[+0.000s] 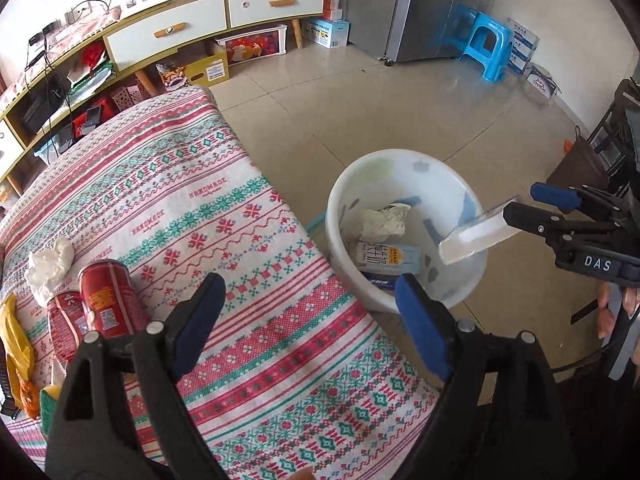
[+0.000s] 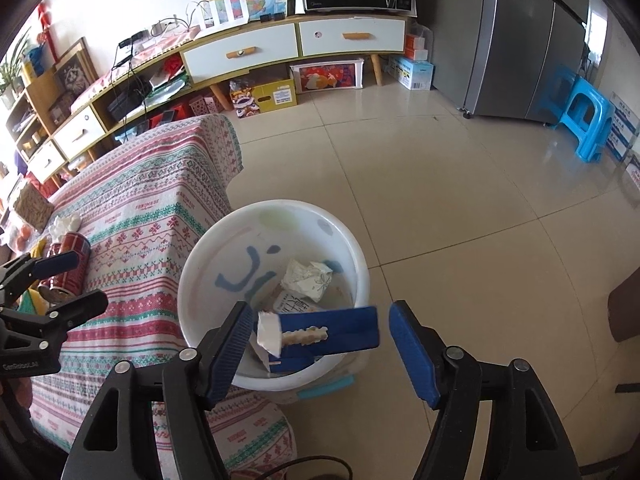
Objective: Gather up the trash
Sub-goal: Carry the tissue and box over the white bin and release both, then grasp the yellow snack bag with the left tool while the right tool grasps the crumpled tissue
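Your right gripper (image 2: 322, 318) is wide open. A blue box (image 2: 340, 328) lies crosswise between its fingers.
- The box's torn white end sits right at the left-side pad (image 2: 234, 344). You cannot tell whether it touches.
- The other end stands clear of the right-side pad, with a visible gap.
- Neither pad is pressed onto the box.
- In the left wrist view, the box slants down from the lower finger, over the bucket mouth.

The white bucket (image 2: 276, 205) is straight ahead of the right fingers and below them. It stands on the tiled floor against the draped table edge. Inside it:
- crumpled paper (image 2: 308, 276) just past the fingertips
- a milk carton (image 2: 292, 302) under the paper, partly hidden by the box

Your left gripper (image 1: 310, 280) is also wide open and has nothing between its pads. It hovers over the patterned cloth (image 1: 240, 240).
- The bucket is ahead of the right-side finger, off the table edge.
- Trash on the table lies to the outside of the left-side finger.
- Two red cans (image 1: 108, 304) stand together just beside that finger.
- A white tissue wad (image 1: 50, 264) lies just beyond the cans.
- A yellow bag (image 1: 16, 344) lies farther out at the frame edge.
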The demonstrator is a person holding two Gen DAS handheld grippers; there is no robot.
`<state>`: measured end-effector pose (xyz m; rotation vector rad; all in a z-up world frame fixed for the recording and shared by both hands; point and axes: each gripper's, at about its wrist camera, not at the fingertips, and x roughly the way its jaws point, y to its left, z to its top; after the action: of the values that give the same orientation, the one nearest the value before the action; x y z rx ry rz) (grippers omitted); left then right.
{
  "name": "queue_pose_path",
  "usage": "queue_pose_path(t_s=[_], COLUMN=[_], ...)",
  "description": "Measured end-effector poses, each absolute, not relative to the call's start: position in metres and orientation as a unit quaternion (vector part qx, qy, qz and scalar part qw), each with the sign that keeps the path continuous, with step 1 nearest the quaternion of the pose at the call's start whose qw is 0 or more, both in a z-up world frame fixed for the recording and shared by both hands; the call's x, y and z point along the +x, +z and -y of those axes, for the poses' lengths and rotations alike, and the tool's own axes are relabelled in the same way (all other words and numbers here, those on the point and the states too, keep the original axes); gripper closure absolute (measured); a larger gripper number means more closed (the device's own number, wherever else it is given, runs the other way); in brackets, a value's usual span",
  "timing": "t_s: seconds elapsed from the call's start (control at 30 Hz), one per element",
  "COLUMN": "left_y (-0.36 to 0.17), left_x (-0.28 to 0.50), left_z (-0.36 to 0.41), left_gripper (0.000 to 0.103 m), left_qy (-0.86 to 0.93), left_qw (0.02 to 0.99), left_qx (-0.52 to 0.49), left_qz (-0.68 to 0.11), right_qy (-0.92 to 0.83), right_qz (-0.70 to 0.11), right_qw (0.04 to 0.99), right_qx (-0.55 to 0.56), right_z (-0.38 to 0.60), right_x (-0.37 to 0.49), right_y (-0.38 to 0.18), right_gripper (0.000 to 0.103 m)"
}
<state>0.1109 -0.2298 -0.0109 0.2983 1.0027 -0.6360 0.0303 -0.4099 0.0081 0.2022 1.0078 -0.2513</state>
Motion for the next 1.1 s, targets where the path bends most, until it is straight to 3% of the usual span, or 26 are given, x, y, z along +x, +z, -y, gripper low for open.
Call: queue_pose_path(t_s=[0.27, 1.1], left_y=[-0.008, 0.015], left_x=[0.112, 0.142], left_z=[0.201, 0.03], left_gripper=[0.015, 0.015], left_qy=[-0.28, -0.168], left_qw=[0.824, 0.856], left_qx=[0.136, 0.076], left_qz=[-0.473, -0.482], right_qy=[-0.115, -0.058], right_qz=[-0.483, -0.493], right_qw=[0.863, 0.867], right_qx=[0.093, 0.048], right_z=[0.4, 0.311], right_x=[0.035, 0.076], right_y=[0.009, 0.012], right_gripper=[0.02, 0.019])
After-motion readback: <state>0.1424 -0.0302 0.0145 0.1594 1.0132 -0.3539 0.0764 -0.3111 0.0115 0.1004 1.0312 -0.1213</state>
